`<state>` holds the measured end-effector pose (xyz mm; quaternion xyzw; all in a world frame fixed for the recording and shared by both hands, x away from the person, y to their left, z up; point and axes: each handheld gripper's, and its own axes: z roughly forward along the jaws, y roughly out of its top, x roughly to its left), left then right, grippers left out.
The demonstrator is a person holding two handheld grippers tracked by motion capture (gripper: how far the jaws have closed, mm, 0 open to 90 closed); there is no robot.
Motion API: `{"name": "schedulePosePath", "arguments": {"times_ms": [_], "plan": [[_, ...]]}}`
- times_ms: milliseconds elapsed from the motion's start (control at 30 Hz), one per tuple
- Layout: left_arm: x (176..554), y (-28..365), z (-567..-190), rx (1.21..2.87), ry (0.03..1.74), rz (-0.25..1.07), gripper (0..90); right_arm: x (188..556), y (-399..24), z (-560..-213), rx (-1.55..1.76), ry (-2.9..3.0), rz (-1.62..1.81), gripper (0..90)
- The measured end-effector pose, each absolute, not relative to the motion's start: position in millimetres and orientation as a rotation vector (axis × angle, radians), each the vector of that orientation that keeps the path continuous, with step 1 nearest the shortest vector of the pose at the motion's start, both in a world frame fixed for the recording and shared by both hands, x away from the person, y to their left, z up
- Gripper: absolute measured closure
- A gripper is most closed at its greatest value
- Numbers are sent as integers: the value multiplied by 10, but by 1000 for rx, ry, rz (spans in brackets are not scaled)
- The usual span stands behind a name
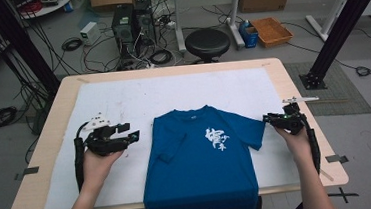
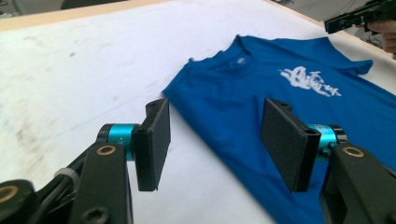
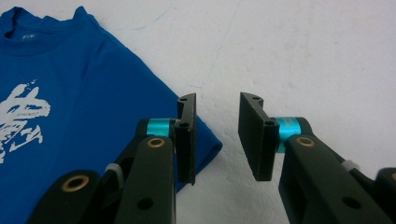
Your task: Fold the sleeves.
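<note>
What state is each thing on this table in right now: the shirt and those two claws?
Blue T-shirt: lying flat, print side up, one sleeve folded in over the body, the other spread out, hem hanging over the table edge.
Left claw: open, nothing held, jaws over the shirt's edge.
Right claw: open, nothing held, beside the spread sleeve's tip.
White mat: spread flat under the shirt, faintly stained.

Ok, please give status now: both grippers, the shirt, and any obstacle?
Left gripper open, beside folded sleeve. Right gripper open, no cloth between, at other sleeve's edge. Blue T-shirt flat, hem over table edge. Nothing in the way.
</note>
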<state>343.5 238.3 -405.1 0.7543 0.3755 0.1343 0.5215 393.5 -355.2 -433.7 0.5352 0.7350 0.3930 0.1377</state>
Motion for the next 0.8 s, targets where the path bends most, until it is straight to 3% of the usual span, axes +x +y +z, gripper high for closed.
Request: {"name": "schedulePosePath", "arguments": {"times_ms": [200,300,333,700,800], "plan": [[3447,2441,-4061,1802,889,322,429,3989,-3503,-4406,1555,2160,1078,702],[3451,2447,-4068,1809,891,318,429,4008,-3472,-4436,1547,2163,1020,876],[3452,2455,-4067,1809,893,324,429,4006,-3474,-4438,1545,2175,1030,894],[3465,2563,-4055,1781,921,330,429,3832,-3320,-4148,1481,2151,1079,900],[3470,2580,-4065,1779,924,325,429,3765,-3056,-3946,1416,2157,1113,900]]}}
